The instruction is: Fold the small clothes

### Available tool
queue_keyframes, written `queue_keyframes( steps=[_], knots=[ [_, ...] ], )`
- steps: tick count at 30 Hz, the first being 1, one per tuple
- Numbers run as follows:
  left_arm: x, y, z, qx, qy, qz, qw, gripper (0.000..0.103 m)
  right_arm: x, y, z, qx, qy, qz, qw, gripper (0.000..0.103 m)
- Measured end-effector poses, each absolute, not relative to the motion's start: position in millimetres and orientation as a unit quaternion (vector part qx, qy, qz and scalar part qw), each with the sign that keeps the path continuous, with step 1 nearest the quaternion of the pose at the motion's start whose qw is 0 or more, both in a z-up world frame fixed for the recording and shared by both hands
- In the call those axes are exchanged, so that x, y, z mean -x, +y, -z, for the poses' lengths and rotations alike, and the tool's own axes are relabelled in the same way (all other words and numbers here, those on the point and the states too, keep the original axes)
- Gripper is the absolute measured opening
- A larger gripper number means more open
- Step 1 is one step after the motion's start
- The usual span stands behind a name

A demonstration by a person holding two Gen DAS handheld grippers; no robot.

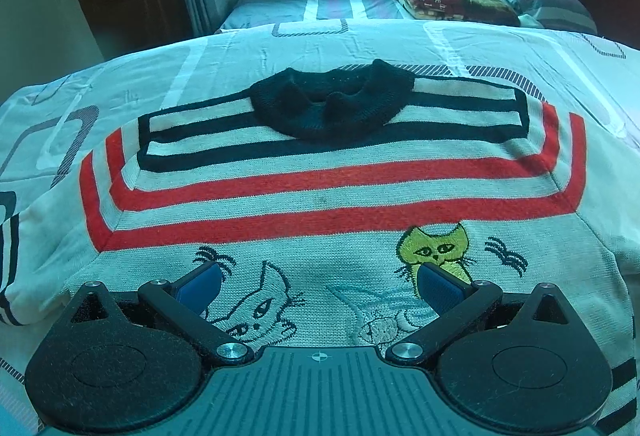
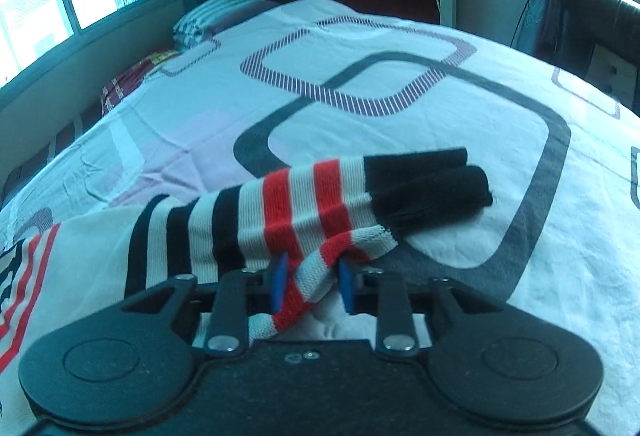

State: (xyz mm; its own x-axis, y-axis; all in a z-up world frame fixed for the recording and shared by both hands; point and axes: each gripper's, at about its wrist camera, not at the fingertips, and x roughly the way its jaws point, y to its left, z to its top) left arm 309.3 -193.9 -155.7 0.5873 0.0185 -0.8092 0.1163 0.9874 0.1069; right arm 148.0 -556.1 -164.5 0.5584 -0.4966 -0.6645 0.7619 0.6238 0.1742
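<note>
With the right gripper (image 2: 312, 284) pinching the striped sleeve (image 2: 304, 204), we should carry it flat across the sweater (image 1: 320, 196) — left gripper (image 1: 320, 282) jaws wide, holding nothing.

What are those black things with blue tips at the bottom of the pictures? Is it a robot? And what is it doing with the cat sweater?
No robot: a person holds a grabber in each hand, each carrying a camera. One picture looks along the left gripper, open over the sweater, spread flat on the bed. The other looks along the right gripper, whose blue fingers stand on either side of a fold of the striped sleeve. The sleeve has a black cuff. It looks like folding is starting.
</note>
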Motion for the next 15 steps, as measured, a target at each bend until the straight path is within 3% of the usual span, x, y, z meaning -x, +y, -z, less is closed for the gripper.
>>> queue_keyframes(
  steps=[4, 8, 15],
  knots=[
    [-310.5, -183.8, 154.9, -0.070, 0.452, 0.021, 0.889, 0.103, -159.9, -533.2, 140.4, -0.200, 0.253, 0.327, 0.888, 0.012],
    [-310.7, -164.6, 147.7, -0.056, 0.445, 0.008, 0.894, 0.103, -189.5, -480.0, 110.7, -0.169, 0.232, 0.231, 0.930, 0.011],
    [-306.7, -117.9, 132.2, -0.024, 0.434, 0.001, 0.900, 0.103, -244.5, -350.8, 111.6, -0.141, 0.294, 0.019, 0.945, 0.011]
  ],
)
